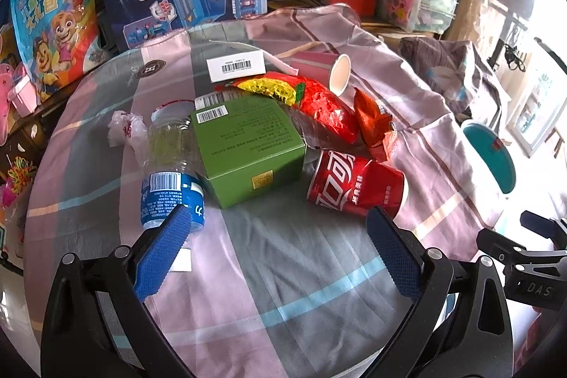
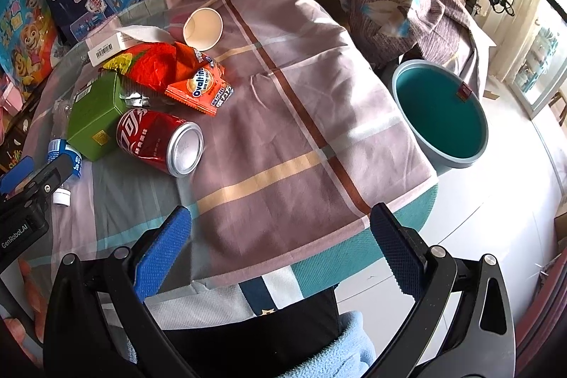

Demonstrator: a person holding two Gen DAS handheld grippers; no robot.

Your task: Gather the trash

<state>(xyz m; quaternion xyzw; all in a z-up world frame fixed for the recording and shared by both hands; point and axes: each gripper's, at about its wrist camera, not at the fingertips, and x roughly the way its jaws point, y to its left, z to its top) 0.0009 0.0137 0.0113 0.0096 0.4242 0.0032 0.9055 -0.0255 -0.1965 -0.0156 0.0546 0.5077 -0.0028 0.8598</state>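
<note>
Left gripper (image 1: 280, 229) wide above crumpled aluminium can (image 1: 354, 183).

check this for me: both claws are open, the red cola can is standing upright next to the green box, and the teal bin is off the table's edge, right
Not quite: the red cola can lies on its side beside the green box, as the right wrist view shows. Both claws are open, and the teal bin sits beyond the table's edge.

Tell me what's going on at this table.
A person is clearing trash with a handheld claw in each hand. Both the left claw and the right claw are open and hold nothing. The red cola can, green box, plastic bottle, snack wrappers and paper cup all lie on the checked cloth. The teal bin stands on the floor beside the table.
</note>
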